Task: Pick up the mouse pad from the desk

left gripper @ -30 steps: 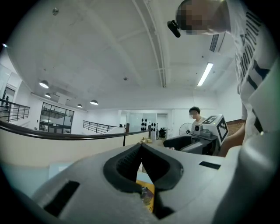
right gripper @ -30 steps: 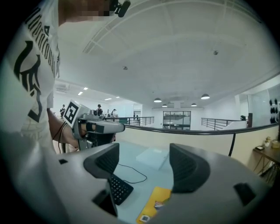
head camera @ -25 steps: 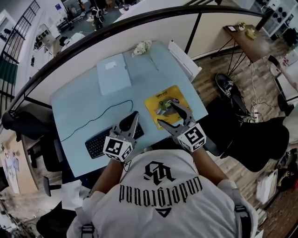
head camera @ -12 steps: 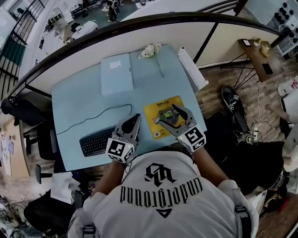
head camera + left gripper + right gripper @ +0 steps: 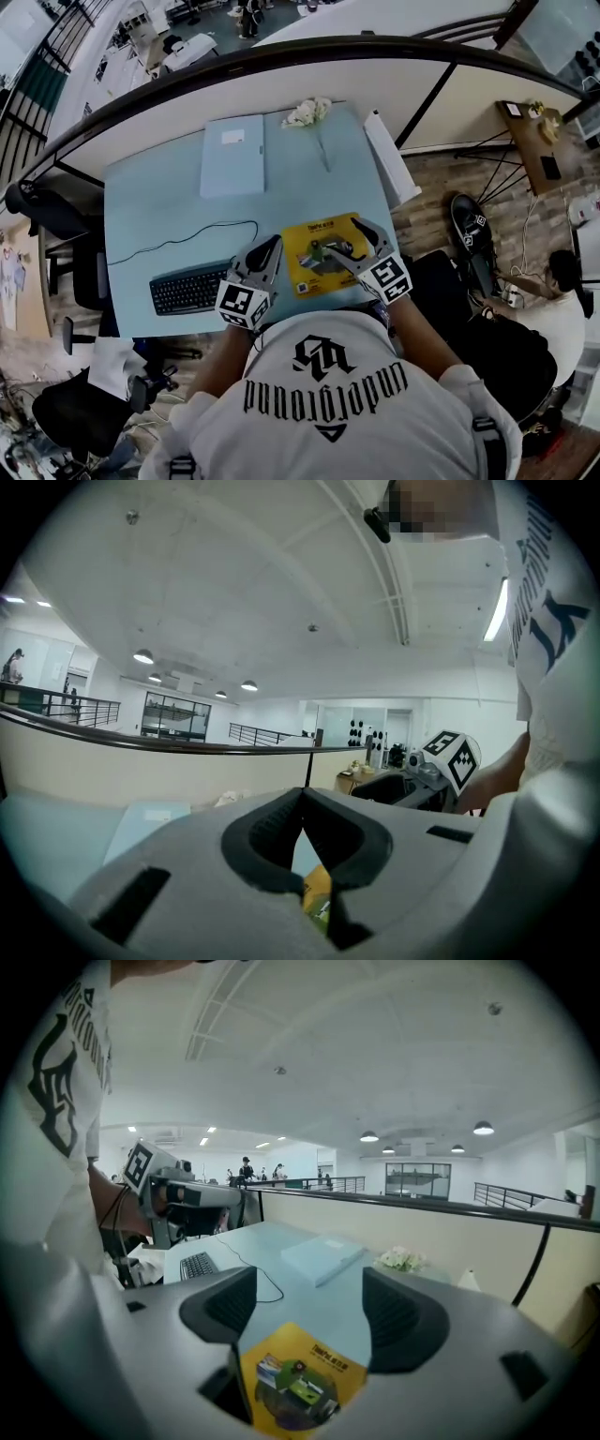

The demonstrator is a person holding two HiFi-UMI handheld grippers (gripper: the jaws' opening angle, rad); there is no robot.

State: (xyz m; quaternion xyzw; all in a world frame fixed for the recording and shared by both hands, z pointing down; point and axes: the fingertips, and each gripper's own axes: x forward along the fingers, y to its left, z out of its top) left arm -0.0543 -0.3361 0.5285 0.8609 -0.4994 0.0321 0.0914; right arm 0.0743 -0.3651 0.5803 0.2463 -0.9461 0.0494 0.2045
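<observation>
A yellow mouse pad (image 5: 323, 255) lies flat near the front edge of the desk (image 5: 169, 206), with a keyboard (image 5: 187, 289) at its nine o'clock. The right gripper (image 5: 339, 239) is poised over the pad, jaws wide and empty. The left gripper (image 5: 269, 249), jaws together on nothing, sits by the pad's nine o'clock edge. This looks like the approach. Next, one jaw probably has to slip under an edge.

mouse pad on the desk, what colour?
Yellow mouse pad, with a dark round printed graphic in the middle. Shows best in the right gripper view.
</observation>
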